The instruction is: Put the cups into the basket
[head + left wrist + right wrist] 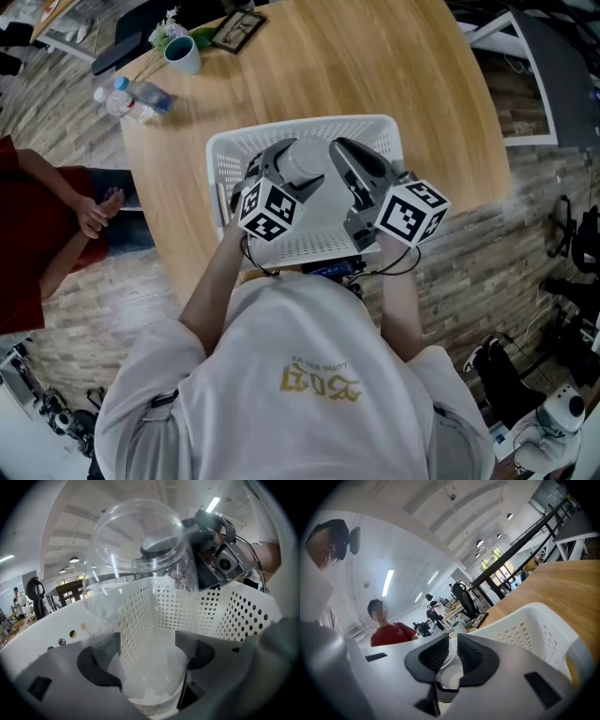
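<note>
Clear plastic cup (pixel 140 559), base clasped in left gripper (pixel 147 654) jaws, hangs within white perforated basket (pixel 234 616) on round wooden surface (pixel 422 94), release pending; right gripper (pixel 451 657) jaws stand slightly parted, apparently around its rim.

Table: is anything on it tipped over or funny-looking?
Yes. A bottle lies on its side near the table's far left edge, close to an upright mug. Nothing looks spilled.

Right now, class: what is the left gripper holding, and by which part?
The left gripper holds a clear plastic cup by its side wall, one jaw on each side, near the end closest to the gripper, above the white basket.
</note>
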Demonstrator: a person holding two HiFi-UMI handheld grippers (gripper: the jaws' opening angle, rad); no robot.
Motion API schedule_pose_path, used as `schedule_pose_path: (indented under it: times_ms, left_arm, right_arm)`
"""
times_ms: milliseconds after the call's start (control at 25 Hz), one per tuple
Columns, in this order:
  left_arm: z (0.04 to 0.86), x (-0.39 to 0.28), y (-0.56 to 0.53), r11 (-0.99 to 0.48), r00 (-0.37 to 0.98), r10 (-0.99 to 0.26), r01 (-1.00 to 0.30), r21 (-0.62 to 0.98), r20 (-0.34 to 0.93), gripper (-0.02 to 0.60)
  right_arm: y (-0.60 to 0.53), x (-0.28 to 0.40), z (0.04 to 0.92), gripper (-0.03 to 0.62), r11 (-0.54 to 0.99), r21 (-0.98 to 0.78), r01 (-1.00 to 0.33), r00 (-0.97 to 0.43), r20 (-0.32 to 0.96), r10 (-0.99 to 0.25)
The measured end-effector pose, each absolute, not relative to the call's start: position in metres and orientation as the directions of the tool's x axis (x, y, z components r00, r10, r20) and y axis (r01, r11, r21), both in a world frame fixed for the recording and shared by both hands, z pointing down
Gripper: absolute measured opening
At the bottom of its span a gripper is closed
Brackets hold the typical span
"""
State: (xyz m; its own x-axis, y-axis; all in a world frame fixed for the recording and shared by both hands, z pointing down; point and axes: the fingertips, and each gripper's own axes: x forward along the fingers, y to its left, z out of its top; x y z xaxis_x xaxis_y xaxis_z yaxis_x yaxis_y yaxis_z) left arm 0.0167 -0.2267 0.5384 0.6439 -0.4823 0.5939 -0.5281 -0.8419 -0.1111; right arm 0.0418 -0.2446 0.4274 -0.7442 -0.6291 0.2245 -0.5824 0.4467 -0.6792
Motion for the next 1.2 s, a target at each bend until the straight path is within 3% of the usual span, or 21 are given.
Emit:
schedule_pose_path:
  times_ms: [840,1200]
  left_arm:
    - [0.552,0.020,-0.221,-0.866,0.590,-0.478,-0.438,-0.239,0.650,0.367]
    - [0.563,0.021,-0.216,-0.882,0.570,-0.440,-0.420,-0.214,0.694,0.402]
  right_arm:
    - [-0.237,0.038,0.459,0.057,0.362,-0.705,-0.610,-0.760,0.393,-0.517]
    - [-0.236,0.041,0.469,0.037,0.389,-0.592,-0.706,-0.700,0.495,-0.515]
